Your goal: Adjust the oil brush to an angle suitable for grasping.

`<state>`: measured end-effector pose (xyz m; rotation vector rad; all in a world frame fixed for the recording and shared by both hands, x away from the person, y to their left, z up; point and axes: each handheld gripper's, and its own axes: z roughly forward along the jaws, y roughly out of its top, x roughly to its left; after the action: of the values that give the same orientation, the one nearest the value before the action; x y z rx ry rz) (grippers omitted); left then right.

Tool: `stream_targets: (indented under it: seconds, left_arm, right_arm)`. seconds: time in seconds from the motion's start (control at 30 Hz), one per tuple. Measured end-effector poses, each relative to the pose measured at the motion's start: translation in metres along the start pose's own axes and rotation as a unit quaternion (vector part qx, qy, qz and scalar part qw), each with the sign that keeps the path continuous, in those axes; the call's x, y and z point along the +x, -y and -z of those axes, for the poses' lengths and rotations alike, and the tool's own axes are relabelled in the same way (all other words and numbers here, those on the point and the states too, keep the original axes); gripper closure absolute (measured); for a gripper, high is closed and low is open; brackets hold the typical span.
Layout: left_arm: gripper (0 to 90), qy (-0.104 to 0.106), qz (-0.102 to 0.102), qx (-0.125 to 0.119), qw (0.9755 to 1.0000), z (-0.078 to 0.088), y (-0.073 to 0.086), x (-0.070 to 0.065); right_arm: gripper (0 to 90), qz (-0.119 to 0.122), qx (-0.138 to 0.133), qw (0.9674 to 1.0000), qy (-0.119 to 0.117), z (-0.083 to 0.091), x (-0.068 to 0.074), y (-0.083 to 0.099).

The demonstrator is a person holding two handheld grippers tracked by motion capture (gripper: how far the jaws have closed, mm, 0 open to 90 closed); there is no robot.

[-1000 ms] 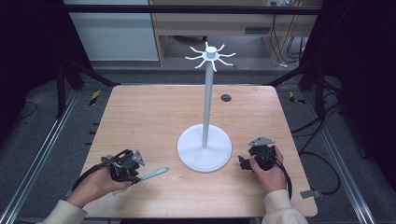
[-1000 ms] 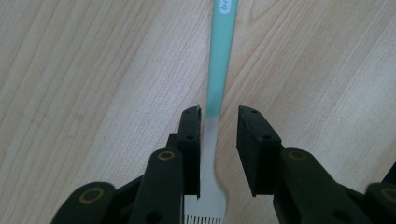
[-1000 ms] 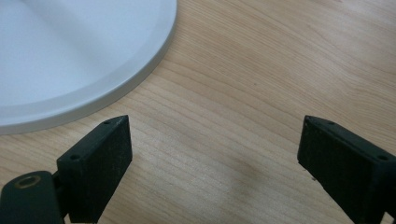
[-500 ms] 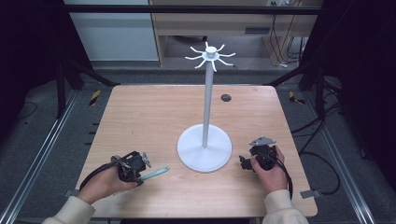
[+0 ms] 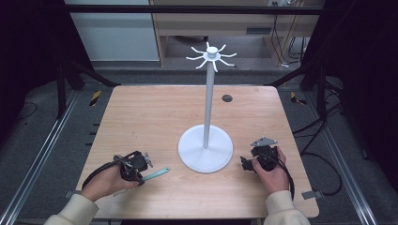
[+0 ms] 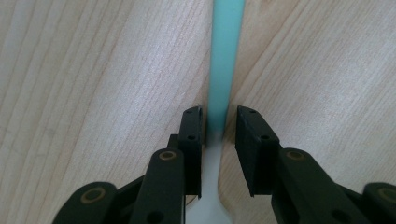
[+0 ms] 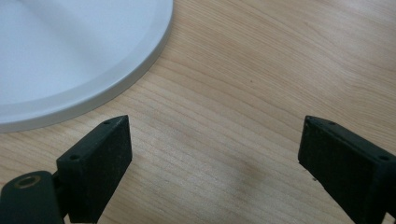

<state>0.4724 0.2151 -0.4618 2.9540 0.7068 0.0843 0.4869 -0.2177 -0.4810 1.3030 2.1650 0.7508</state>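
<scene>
High view: a wooden table (image 5: 155, 117) carries a white stand (image 5: 205, 149) with a round base right of the middle, a thin pole rising from it and a ring of short hooks at the top. A small dark disc (image 5: 227, 98) lies on the far part of the table, right of the pole. At the near left, the left claw (image 5: 139, 171) sits low over the table in the person's hand, a cable trailing back from it. A teal stick (image 5: 156, 174) pokes out from it toward the right, flat on the wood, its tip well short of the base. At the near right, the right claw (image 5: 246, 162) rests just beside the base's right edge, held by the other hand, with a grey plate on top.

Left gripper view: the two black jaws of the left claw (image 6: 219, 128) stand on either side of the stick (image 6: 224, 60). The stick's teal part runs away along the wood grain; nearer the camera it turns white and widens. The left jaw lies against the stick's edge, while a slim gap shows at the right jaw, so the claw is not yet clenched on it. Its jaws have just been closing around the stick.

Right gripper view: the right claw (image 7: 215, 144) is released, its jaws wide apart over bare wood. The stand's base (image 7: 70, 51) curves across the upper left, close to the left jaw.
</scene>
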Motion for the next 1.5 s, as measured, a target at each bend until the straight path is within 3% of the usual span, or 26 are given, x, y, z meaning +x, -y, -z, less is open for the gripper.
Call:
stream_targets:
  seconds: [0.4,0.53,0.83,0.9,1.13,1.4,1.5]
  left_arm:
    - [81.2,0.012,0.005,0.003,0.9999,0.000,0.000,0.004]
    - [81.3,0.003,0.002,-0.003,1.0000,0.001,0.002,0.002]
    - [81.5,-0.005,0.014,-0.056,0.9983,0.018,0.012,-0.004]
    - [81.5,-0.008,0.021,-0.083,0.9963,0.032,0.015,-0.004]
    - [81.6,-0.018,0.022,-0.121,0.9922,0.053,0.017,-0.003]
    - [81.6,-0.025,0.032,-0.183,0.9823,0.081,0.018,-0.001]
    - [81.6,-0.031,0.037,-0.211,0.9764,0.093,0.018,-0.001]
  right_arm:
    - [10.3,-0.003,0.001,1.0000,-0.002,0.000,0.000,0.000]
    - [10.3,-0.003,0.001,1.0000,-0.002,0.000,0.000,0.000]
    - [10.4,0.000,0.001,1.0000,-0.001,0.000,0.000,0.000]
    - [10.4,0.000,0.000,1.0000,-0.001,0.000,-0.001,0.000]
    - [10.4,0.003,0.002,1.0000,0.000,-0.001,0.000,0.000]
    - [10.4,0.003,0.002,1.0000,0.000,-0.001,0.000,0.000]
    - [10.4,0.003,0.002,1.0000,-0.001,-0.001,0.000,0.000]
